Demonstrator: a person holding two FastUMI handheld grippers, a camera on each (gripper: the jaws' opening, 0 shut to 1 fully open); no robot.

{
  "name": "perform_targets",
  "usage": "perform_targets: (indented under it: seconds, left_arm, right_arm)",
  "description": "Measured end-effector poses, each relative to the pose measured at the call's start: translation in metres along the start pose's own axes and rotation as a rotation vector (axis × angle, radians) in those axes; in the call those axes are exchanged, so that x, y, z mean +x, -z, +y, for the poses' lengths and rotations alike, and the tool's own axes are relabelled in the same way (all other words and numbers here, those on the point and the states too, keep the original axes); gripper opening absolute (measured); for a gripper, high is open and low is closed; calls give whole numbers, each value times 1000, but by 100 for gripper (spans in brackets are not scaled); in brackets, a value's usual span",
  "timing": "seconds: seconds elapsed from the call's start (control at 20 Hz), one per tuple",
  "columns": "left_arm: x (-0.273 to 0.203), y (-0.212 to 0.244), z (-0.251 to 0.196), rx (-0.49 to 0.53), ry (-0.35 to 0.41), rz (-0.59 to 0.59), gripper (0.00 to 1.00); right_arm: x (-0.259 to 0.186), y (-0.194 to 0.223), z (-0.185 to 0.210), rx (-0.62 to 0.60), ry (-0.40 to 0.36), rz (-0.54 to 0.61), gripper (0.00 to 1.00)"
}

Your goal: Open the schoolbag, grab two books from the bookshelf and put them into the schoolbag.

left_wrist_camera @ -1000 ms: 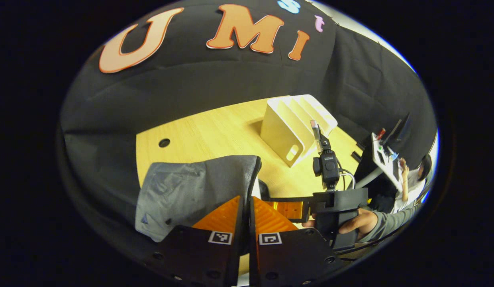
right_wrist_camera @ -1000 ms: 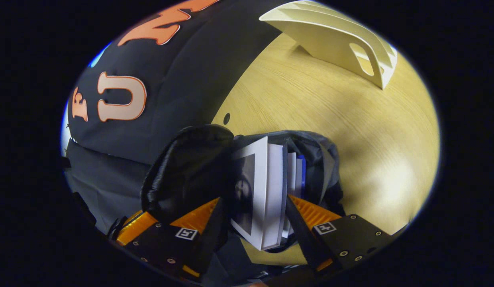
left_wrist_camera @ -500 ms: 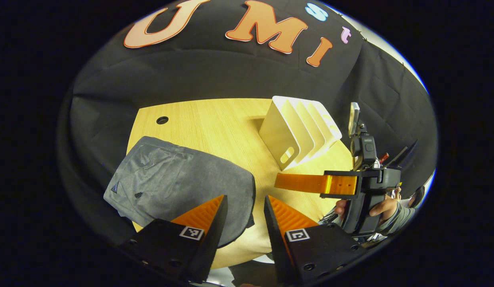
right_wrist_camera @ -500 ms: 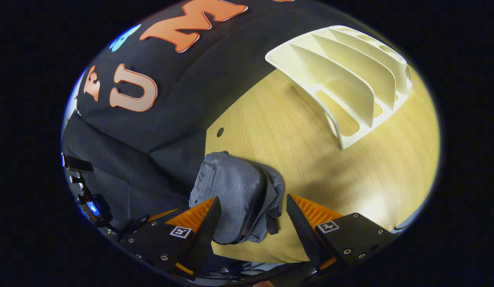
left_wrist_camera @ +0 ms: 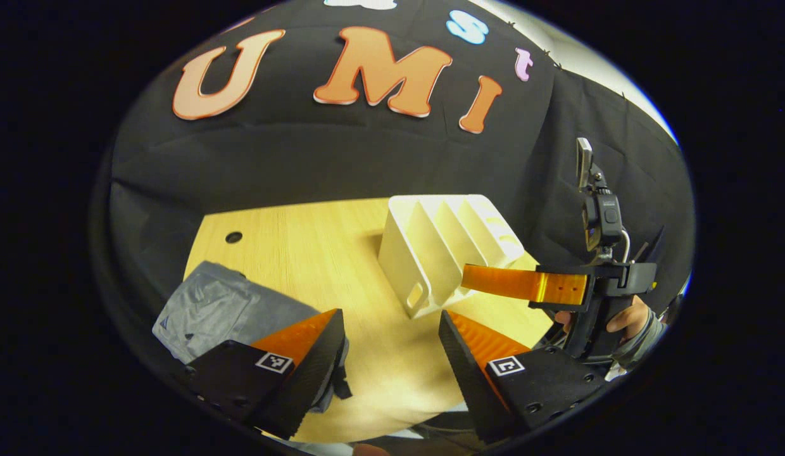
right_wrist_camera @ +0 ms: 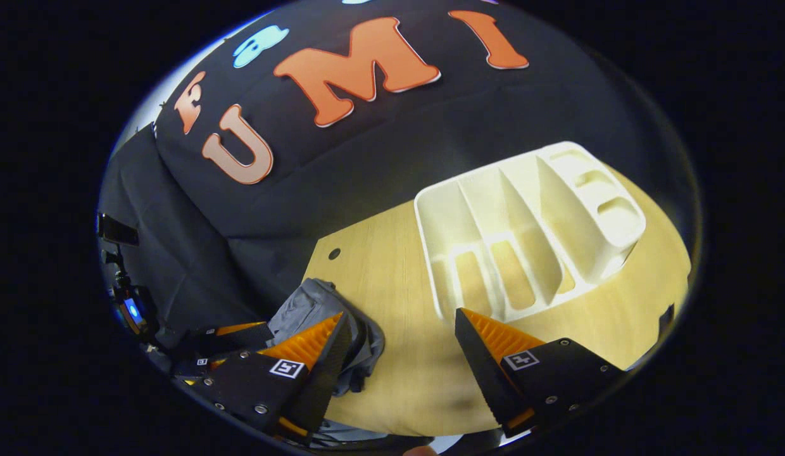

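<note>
The grey schoolbag (left_wrist_camera: 218, 310) lies slumped on the wooden table (left_wrist_camera: 323, 253) at the left, partly behind my left gripper's (left_wrist_camera: 389, 345) near finger. That gripper is open and holds nothing. The white bookshelf rack (left_wrist_camera: 440, 247) stands mid-table, just beyond it. My right gripper (left_wrist_camera: 478, 280) shows side-on in front of the rack, held by a hand (left_wrist_camera: 627, 316). In the right gripper view the right gripper (right_wrist_camera: 402, 345) is open and holds nothing, between the schoolbag (right_wrist_camera: 332, 313) and the rack (right_wrist_camera: 525, 228), whose visible slots hold no books. The left gripper (right_wrist_camera: 221, 330) sits low at the left.
A round cable hole (left_wrist_camera: 233, 237) marks the table's far left corner. Black cloth walls close in behind the table. A small device with a blue light (right_wrist_camera: 133, 310) stands off the table's left edge. The table's right edge (right_wrist_camera: 671, 297) lies past the rack.
A second ago the right gripper held books inside the open bag and the left gripper pinched the bag's flap. Both have opened and drawn back; the bag has slumped down.
</note>
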State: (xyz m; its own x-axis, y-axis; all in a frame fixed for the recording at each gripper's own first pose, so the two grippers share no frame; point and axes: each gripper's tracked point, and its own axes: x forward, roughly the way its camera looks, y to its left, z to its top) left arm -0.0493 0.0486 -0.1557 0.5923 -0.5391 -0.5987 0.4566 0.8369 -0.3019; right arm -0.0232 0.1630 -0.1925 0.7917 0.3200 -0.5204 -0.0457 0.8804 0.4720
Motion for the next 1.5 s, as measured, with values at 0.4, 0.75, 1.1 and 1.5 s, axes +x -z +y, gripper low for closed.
perform_targets:
  seconds: [0.4, 0.75, 1.1, 1.5]
  left_arm:
    - [-17, -80, -46, 12, -157, -346, 96]
    - [-65, -123, -69, 13, -256, -628, 96]
    - [-72, -127, -69, -6, -300, -746, 96]
    - [-115, -126, -67, 38, -437, -875, 95]
  right_arm:
    - [-56, -95, -45, -334, 73, -255, 98]
    - [-106, -147, -19, -425, 30, -423, 98]
    - [-139, -173, -9, -517, 48, -583, 97]
    - [-147, -159, 1, -465, 5, -615, 97]
